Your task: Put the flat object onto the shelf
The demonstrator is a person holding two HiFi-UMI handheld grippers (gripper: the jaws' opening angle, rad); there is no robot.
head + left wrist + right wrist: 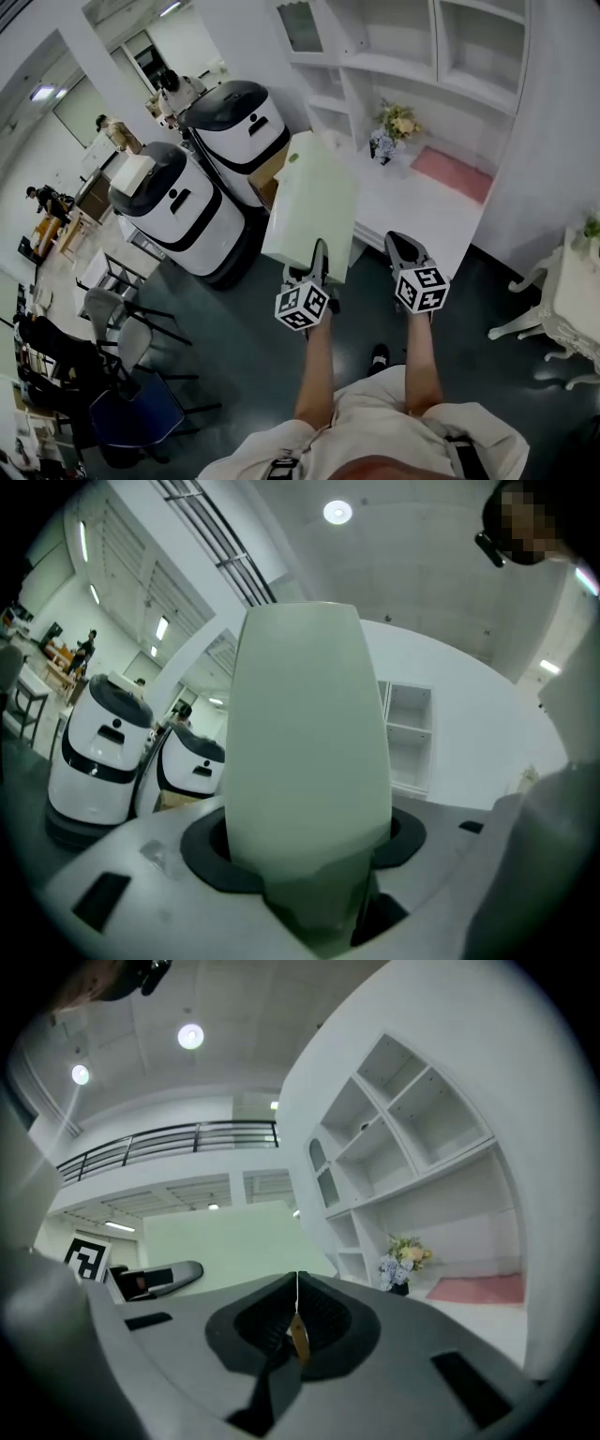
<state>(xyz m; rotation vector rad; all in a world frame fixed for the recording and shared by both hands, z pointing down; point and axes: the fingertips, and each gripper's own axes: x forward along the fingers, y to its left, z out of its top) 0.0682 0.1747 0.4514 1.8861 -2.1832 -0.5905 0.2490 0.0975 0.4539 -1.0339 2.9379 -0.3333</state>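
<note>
A pale green flat box (311, 206) stands upright in my left gripper (317, 255), whose jaws are shut on its lower edge. In the left gripper view the box (309, 752) fills the middle and hides what lies ahead. My right gripper (403, 246) is held beside it, to the right, its jaws shut and empty; its own view shows the closed jaws (297, 1283) and the green box (225, 1241) to the left. The white shelf unit (412, 66) stands ahead, with a white counter (422, 211) below it.
A small flower pot (394, 127) and a pink mat (455, 172) lie on the counter. Two white and black rounded machines (202, 178) stand to the left. Chairs (127, 328) are at lower left, a white ornate table (567, 291) at right. People are in the far left background.
</note>
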